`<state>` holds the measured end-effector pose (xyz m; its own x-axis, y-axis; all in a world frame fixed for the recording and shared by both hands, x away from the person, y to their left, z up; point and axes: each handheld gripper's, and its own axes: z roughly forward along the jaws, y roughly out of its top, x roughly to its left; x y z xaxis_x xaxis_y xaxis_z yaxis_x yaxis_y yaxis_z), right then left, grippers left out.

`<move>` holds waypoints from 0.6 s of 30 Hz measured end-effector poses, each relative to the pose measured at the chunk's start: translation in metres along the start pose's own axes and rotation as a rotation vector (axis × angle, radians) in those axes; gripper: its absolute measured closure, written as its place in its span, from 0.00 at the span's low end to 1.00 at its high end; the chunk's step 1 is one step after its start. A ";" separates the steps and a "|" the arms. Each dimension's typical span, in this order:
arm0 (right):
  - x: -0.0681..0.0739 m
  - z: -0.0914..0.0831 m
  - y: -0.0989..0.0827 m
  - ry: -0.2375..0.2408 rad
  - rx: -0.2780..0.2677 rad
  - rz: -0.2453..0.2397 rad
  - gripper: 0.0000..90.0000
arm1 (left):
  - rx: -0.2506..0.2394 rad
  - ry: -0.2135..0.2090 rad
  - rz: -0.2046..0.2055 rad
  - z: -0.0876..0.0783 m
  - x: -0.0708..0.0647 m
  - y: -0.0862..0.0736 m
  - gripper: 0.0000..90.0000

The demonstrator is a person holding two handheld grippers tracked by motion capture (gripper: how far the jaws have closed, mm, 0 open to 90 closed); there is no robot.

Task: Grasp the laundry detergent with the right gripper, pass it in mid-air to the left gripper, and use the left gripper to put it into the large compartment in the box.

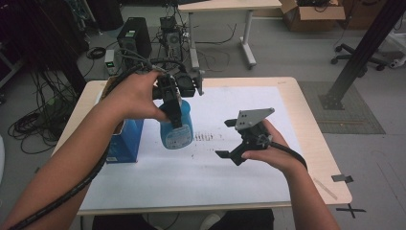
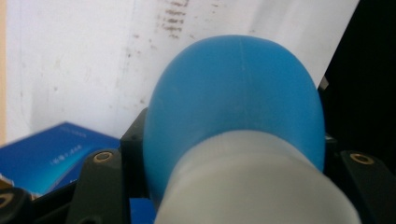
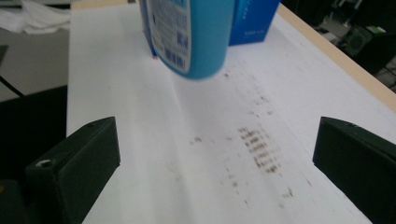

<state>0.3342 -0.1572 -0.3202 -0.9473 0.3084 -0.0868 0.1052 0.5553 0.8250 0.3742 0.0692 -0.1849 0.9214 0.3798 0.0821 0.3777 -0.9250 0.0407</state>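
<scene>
Right, left gripper (image 1: 174,108) clamped the blue bottle (image 1: 177,127) by its neck, lifted off the table (image 1: 306,124) nr the left edge, beside the blue box (image 1: 125,141). Right gripper (image 1: 237,139) gaped wide, empty. Risk imo: bottle tilted, smooth neck, could slip & drop.

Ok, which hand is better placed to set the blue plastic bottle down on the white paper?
Left. The left claw is shut on the blue plastic bottle, above the white paper; the right claw is open, empty and off to the side.
</scene>
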 end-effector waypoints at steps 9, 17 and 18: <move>-0.016 -0.020 -0.010 -0.047 0.128 0.009 0.01 | -0.018 0.027 -0.217 -0.022 0.020 -0.011 0.43; -0.025 -0.036 -0.014 -0.078 0.195 0.003 0.01 | -0.093 0.049 -0.481 -0.049 0.046 -0.029 0.43; -0.026 -0.037 -0.014 -0.080 0.200 0.004 0.01 | -0.114 0.055 -0.526 -0.053 0.050 -0.032 0.43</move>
<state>0.3461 -0.2020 -0.3090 -0.9203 0.3673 -0.1346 0.1745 0.6934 0.6991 0.4036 0.1180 -0.1296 0.6030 0.7943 0.0739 0.7718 -0.6043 0.1979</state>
